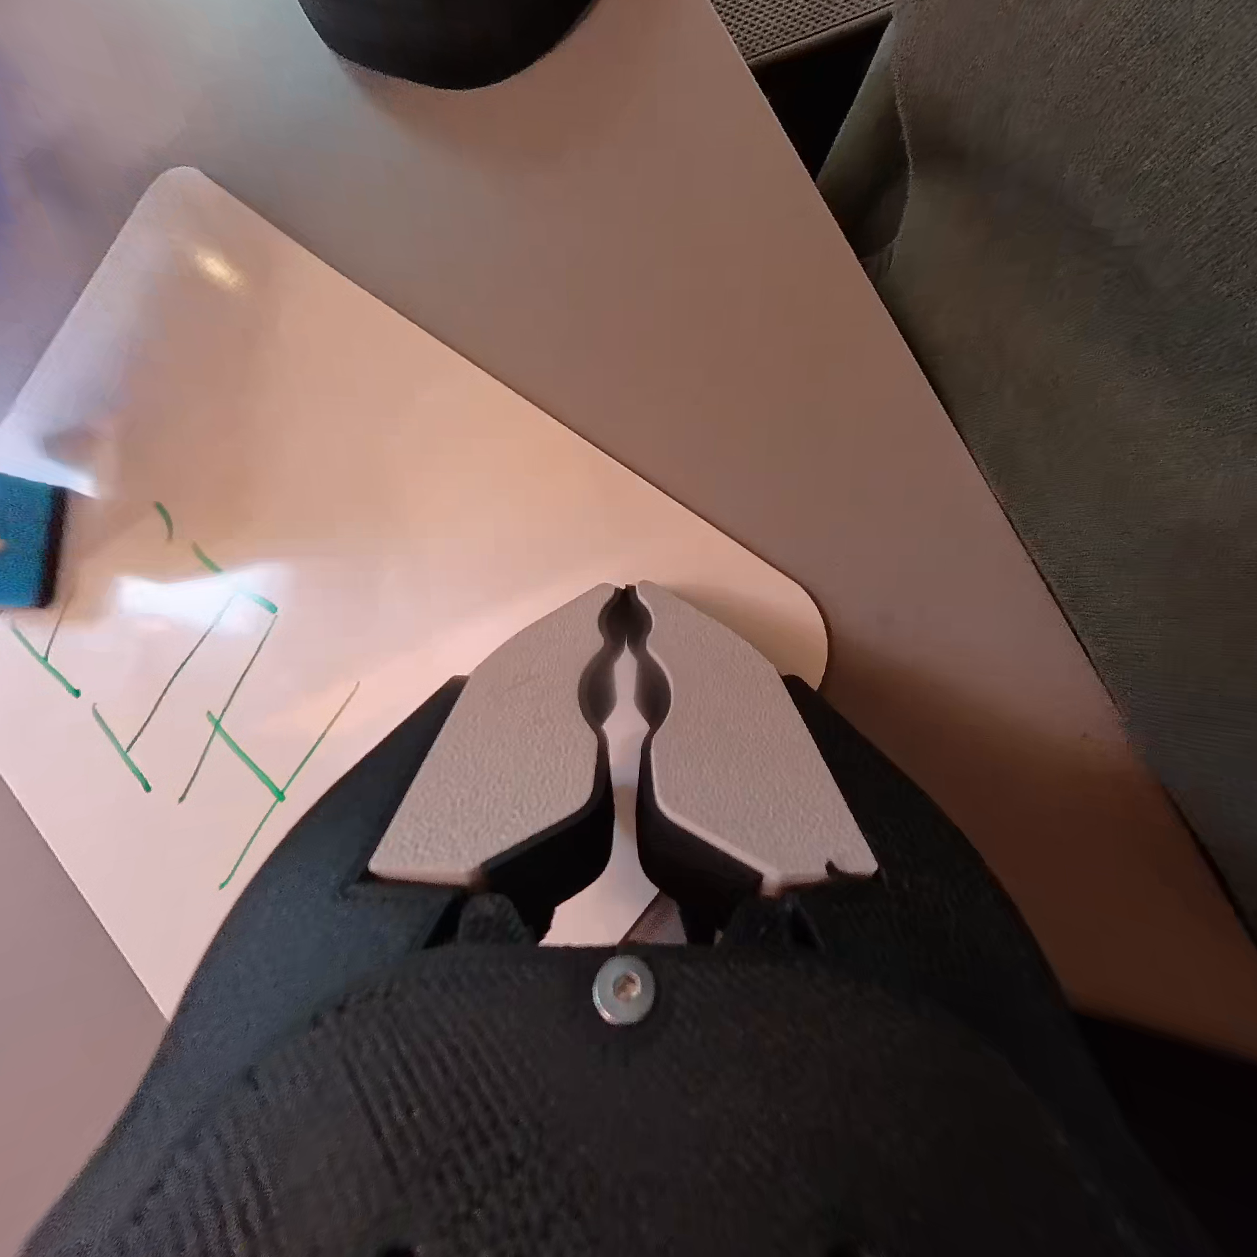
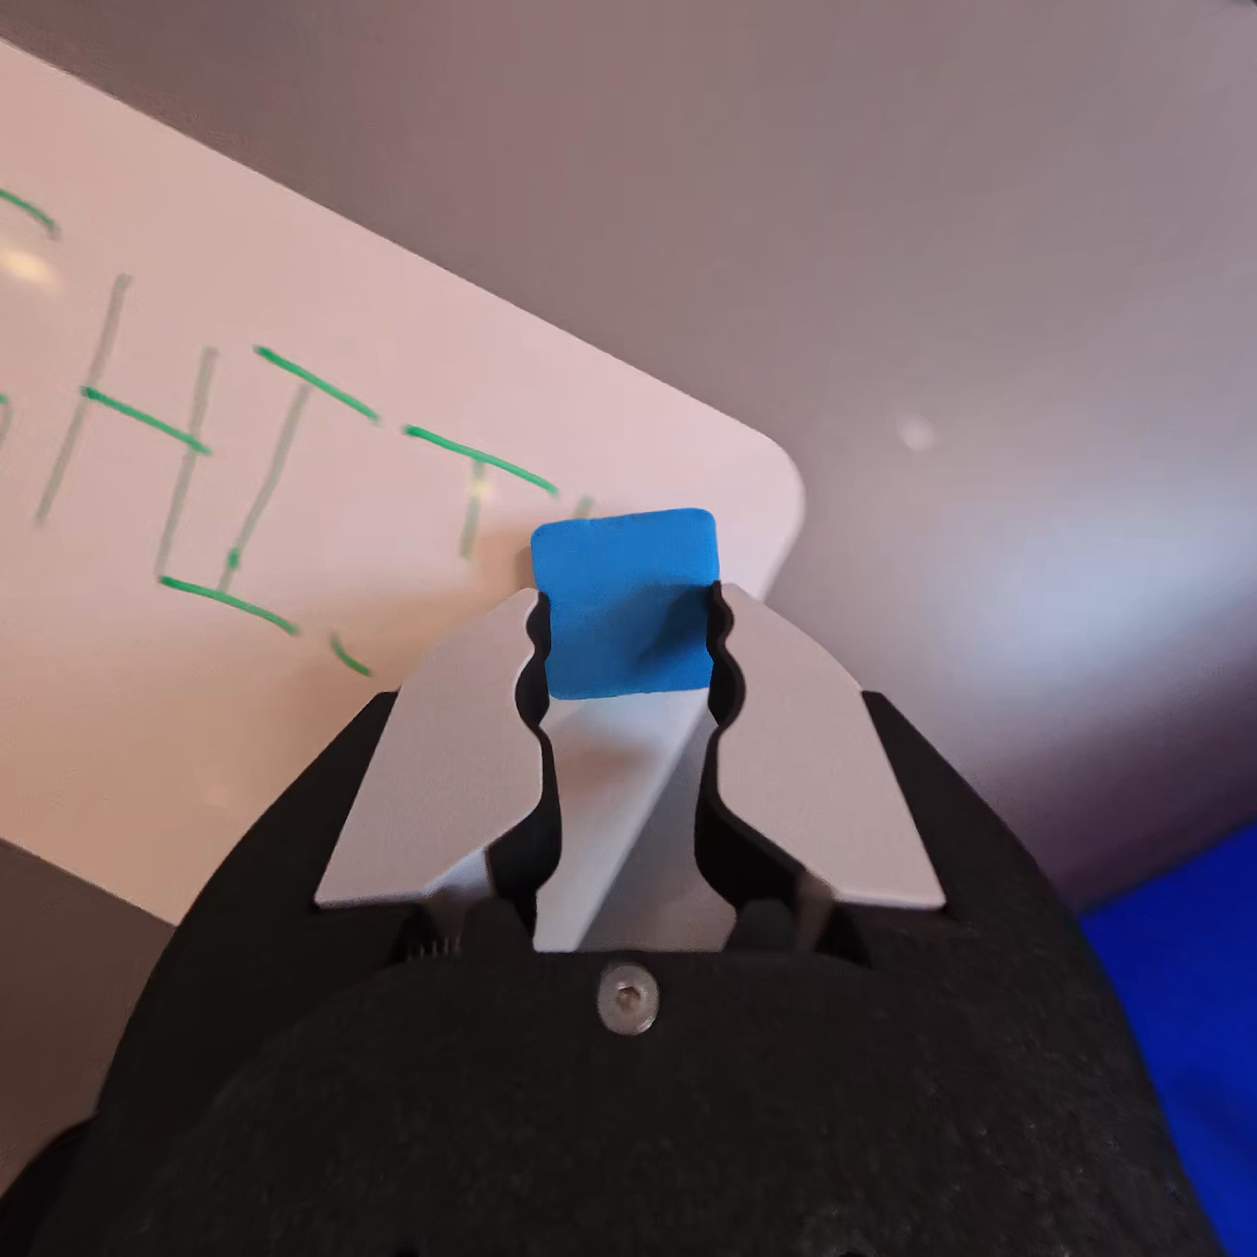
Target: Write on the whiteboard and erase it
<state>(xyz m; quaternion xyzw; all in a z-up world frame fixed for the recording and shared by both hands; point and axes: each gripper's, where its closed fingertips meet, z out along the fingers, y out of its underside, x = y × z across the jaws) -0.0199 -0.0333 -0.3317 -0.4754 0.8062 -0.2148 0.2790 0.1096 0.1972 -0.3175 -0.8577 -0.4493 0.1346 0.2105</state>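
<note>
Right hand-held gripper [image 2: 626, 612] clamped on a blue eraser block [image 2: 629, 598], pinched only at its near half, low on the whiteboard [image 2: 408, 680] toward the 4 o'clock corner, close to the last green strokes [image 2: 476, 456]. Left hand-held gripper [image 1: 627, 598] closed with nothing between its tips, poised at the board's 5 o'clock corner; contact not discernible. Likely risks: eraser twisting or slipping out under sideways drag; unpinned board sliding across the grey worktop [image 2: 884, 204]; too flat or light a pass smearing ink, leaving faint marks.
</note>
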